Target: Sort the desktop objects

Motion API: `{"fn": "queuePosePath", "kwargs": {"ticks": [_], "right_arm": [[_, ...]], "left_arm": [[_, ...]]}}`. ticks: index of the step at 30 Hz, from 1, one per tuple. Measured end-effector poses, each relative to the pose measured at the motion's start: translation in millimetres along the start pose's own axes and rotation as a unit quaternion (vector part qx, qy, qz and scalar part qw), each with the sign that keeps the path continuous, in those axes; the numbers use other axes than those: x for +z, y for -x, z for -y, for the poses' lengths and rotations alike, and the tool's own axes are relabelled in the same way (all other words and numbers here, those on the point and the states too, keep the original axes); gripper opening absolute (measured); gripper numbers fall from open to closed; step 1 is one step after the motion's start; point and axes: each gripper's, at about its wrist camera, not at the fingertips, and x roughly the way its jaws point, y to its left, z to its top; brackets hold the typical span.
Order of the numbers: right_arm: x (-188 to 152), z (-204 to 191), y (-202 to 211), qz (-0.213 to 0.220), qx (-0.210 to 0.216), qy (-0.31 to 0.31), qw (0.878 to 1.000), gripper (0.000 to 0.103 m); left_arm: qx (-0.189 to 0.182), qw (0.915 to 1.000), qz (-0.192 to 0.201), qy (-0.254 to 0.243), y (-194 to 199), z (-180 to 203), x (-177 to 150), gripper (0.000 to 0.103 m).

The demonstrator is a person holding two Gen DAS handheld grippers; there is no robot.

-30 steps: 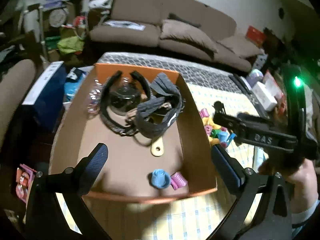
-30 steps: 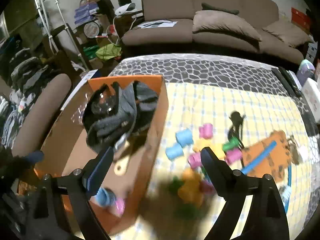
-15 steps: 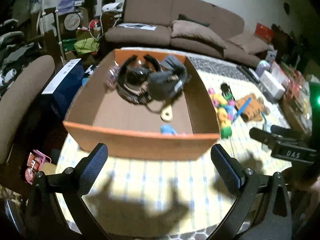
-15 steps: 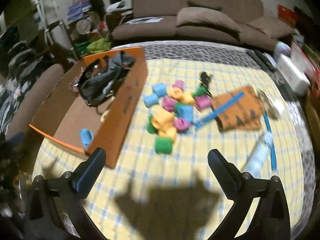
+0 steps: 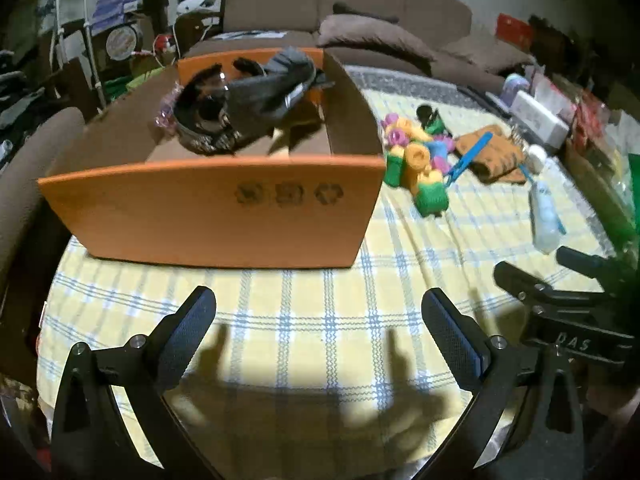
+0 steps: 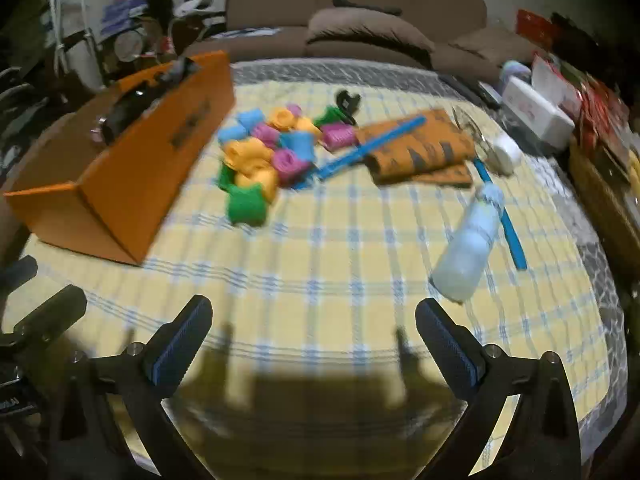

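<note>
Left wrist view: you've pulled both grippers back from the orange box (image 5: 224, 208), now at 12 o'clock. Left gripper (image 5: 318, 332) fingers wide apart, empty. Right gripper (image 6: 314, 338) likewise, holding nothing. Curler pile (image 6: 266, 156) lies unsorted at 11 o'clock on the counter (image 6: 340, 248); sorting is unfinished.

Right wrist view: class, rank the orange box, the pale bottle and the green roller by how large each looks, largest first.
1. orange box
2. pale bottle
3. green roller
The bottle lies nearer the camera, so its lead over the roller is unsure.
</note>
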Motion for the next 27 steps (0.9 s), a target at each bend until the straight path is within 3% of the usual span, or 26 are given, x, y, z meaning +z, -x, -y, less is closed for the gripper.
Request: {"fn": "queuePosePath", "kwargs": {"ticks": [8, 27], "right_arm": [[-8.7, 24.2, -23.7, -0.015, -0.013, -0.032, 0.999, 0.103], [-8.0, 21.3, -40.3, -0.012, -0.011, -0.027, 1.0, 0.103]], "left_arm": [[0.01, 0.9997, -0.018, 0.013, -28.2, -0.3, -3.4, 0.103], [0.042, 0.998, -0.029, 0.037, -57.9, -13.8, 4.2, 0.103]]}}
